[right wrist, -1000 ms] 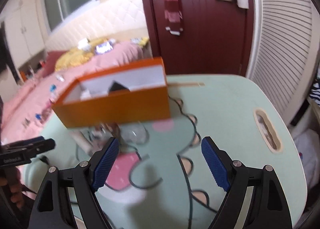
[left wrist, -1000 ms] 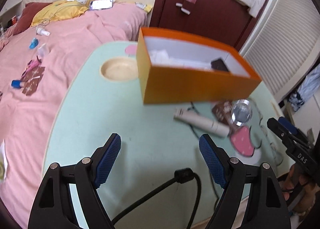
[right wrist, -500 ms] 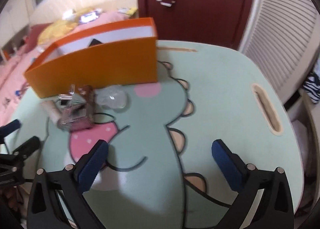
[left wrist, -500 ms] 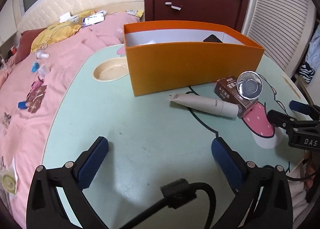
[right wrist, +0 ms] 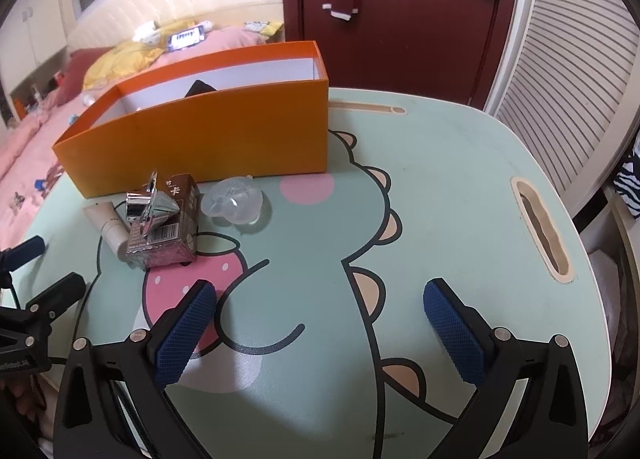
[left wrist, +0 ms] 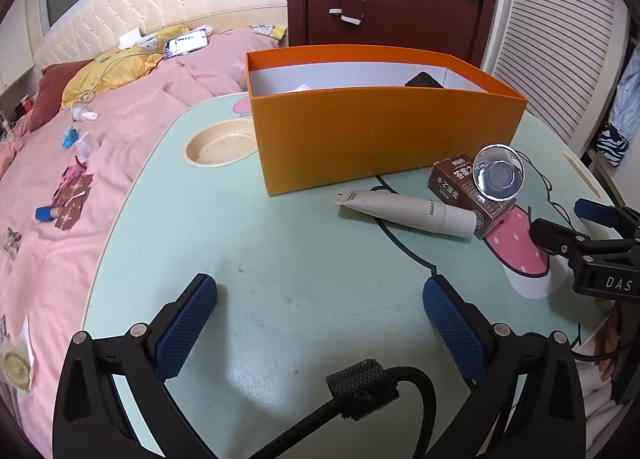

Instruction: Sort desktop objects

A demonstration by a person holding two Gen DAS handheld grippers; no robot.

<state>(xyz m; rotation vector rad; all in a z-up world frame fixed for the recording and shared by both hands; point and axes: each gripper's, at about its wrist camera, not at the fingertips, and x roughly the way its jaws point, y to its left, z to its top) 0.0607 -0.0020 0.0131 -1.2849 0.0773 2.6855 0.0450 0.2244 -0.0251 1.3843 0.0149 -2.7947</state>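
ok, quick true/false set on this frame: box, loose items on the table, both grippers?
1. The orange box stands open-topped on the table. True.
2. The white tube lies inside the box. False: it lies on the table in front of it.
3. The left gripper holds the tube. False: open, empty.
4. The right gripper is open and empty. True.
5. The brown carton sits beside the tube. True.

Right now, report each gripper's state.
Left gripper: open, nothing between its blue pads.
Right gripper: open, empty.
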